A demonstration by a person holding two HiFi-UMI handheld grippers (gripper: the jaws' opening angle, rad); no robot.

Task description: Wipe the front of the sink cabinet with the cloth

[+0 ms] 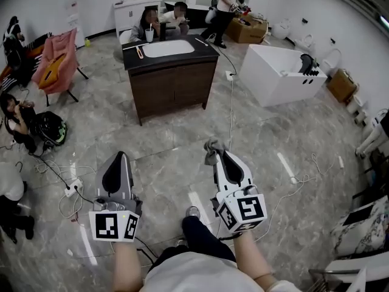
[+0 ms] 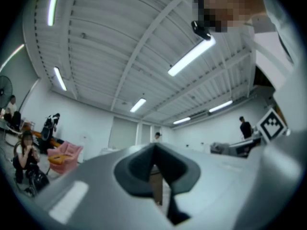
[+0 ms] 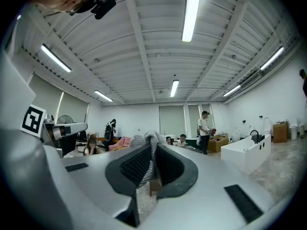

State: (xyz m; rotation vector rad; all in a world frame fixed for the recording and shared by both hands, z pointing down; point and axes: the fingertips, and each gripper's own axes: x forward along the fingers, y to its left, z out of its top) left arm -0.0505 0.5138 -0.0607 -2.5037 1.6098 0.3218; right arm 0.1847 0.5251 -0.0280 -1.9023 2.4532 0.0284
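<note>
- Marble floor (image 1: 182, 163) is filling most of the head view.
- Sink cabinet (image 1: 173, 83) is standing at upper centre, its dark wood front facing this way, well apart from both grippers.
- Left gripper (image 1: 118, 158), lower left, is pointing toward it, jaws pressed together on nothing.
- Right gripper (image 1: 217, 154), lower centre-right, is clamping the cloth (image 1: 210, 148), a small grey wad bunching past the jaw tips.
- Cloth is looking soft, light and knitted, so it will likely fold and drag rather than resist. Judging that a pinch on the gathered bunch suits it, leaving a loose flap to meet the cabinet front.
</note>
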